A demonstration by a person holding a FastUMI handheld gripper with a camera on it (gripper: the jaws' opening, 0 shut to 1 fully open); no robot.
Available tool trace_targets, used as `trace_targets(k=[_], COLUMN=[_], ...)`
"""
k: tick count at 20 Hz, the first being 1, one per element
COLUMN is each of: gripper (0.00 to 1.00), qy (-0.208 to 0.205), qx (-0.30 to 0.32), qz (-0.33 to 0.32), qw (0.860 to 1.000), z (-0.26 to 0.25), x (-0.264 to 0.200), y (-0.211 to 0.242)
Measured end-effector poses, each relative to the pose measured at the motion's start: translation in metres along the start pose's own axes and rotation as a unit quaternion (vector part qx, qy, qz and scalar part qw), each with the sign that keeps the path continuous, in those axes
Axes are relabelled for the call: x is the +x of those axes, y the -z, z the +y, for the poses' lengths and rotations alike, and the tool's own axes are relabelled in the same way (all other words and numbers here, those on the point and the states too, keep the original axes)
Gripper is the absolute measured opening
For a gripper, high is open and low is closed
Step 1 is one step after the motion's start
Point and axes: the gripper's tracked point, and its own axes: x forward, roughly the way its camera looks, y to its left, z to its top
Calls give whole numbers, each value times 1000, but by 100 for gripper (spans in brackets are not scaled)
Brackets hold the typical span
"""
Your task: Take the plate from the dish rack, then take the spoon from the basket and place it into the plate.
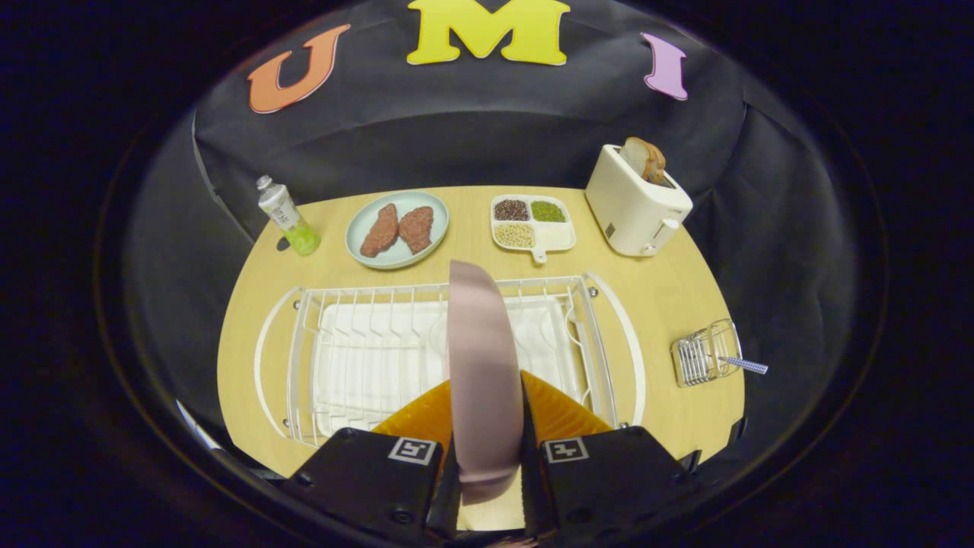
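Table (670, 297) edge bare beside dish rack (365, 358); claw (487, 457) pinching upright plate (479, 365) above rack.

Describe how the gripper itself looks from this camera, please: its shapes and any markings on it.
The gripper shows two blocky, angular housings side by side, each carrying a small square black-and-white marker tag on its upper inner corner. Small round screw heads sit on the housings. From each housing a flat, ribbed, wedge-shaped finger points forward. No cable or sleeve can be made out.

hand-held gripper (487, 438) clamps plate (481, 358) upright; above dish rack (365, 358)
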Motion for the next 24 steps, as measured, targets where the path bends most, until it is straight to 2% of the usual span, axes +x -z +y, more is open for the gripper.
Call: trace_targets(k=[1, 3, 5, 8, 12, 18, 24], gripper=[37, 32, 32, 32, 32, 32, 31], qy=[2, -25, -50, -117, -177, -245, -285], qx=[-8, -10, -8, 12, 41, 88, 151], qz=[-12, -18, -33, -39, -39, -28, 4], qw=[1000, 999, 998, 992, 983, 965, 947], z=[-3, 4, -2, -9, -40, -78, -88], x=[-6, -21, -35, -51, -60, -38, 4], y=[-5, -2, 5, 34, 90, 183, 237])
